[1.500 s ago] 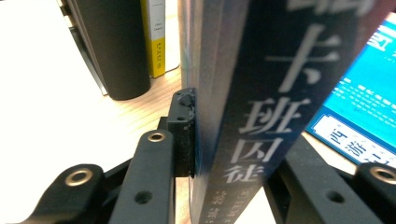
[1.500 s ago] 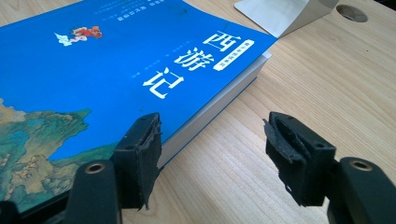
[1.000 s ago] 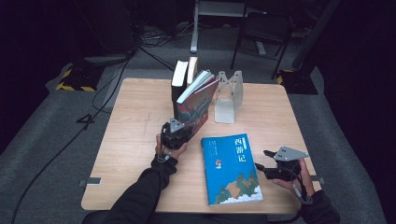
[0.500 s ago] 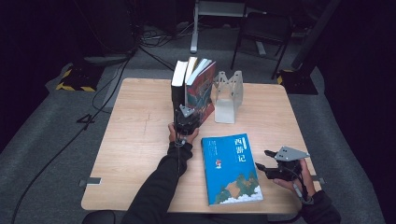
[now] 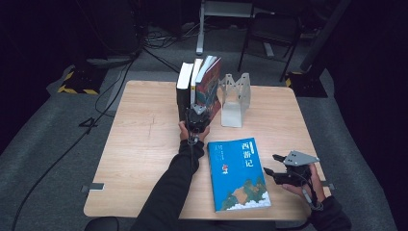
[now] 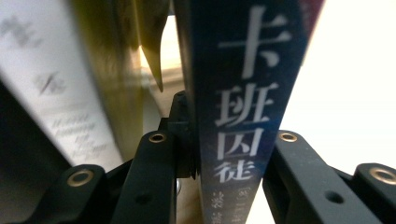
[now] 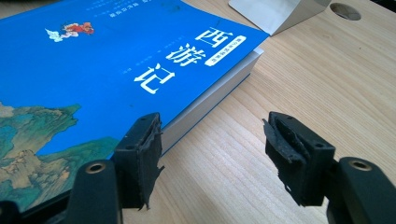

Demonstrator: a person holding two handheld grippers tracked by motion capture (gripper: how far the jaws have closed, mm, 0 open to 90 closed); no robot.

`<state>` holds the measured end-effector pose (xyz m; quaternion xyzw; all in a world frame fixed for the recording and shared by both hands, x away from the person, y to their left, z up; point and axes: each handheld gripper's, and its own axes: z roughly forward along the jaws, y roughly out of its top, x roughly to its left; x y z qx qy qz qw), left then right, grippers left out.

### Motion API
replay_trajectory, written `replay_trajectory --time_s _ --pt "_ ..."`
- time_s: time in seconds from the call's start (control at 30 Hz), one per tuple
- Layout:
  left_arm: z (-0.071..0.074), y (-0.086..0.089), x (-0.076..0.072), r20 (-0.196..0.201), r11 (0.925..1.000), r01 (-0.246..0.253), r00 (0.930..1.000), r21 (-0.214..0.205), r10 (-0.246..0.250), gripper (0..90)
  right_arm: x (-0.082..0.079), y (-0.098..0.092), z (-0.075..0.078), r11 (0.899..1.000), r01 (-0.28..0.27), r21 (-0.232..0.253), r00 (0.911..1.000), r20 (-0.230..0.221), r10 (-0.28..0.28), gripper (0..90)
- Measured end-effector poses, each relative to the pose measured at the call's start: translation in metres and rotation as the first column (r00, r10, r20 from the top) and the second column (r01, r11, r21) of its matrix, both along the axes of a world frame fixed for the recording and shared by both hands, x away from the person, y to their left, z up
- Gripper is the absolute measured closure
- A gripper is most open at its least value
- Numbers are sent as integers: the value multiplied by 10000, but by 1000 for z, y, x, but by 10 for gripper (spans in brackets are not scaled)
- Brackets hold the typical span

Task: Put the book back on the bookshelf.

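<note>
The left gripper (image 5: 197, 115) clamps the dark-spined book (image 6: 243, 116) upright among the standing books (image 5: 185, 89) at twelve o'clock. At four o'clock, the right gripper (image 5: 274, 171) rests with jaws apart, empty, beside the blue book (image 5: 238, 175).

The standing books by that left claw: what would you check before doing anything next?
1. Dark-spined book sits between the left gripper jaws: ok.
2. Pads pressing on its spine: cannot tell; the jaws have just been opening a little.
3. Books stand upright beside the bookend: ok, though the right one leans slightly.
4. Row touching the bookend: cannot tell.
5. Right gripper open and holding nothing: ok.
6. Blue book lies flat on the table, next to the right gripper: ok.
</note>
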<state>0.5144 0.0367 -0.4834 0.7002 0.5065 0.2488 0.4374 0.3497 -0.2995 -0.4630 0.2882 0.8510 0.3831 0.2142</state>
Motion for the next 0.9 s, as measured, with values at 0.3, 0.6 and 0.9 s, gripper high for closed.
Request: replay_trajectory --time_s 0.3,0.6,0.9 --pt "1 -6 8 62 10000 18 10000 30 -18 695 0 0 0 10000 -29 -4 10000 -16 29 359" --pt "-2 -3 0 -28 9997 137 9999 -209 -138 650 -1 1 0 10000 -79 -13 10000 -25 79 359" --pt "-1 8 -20 162 9967 817 9965 5 -817 614 -1 1 0 9999 -131 -42 9999 -46 131 359"
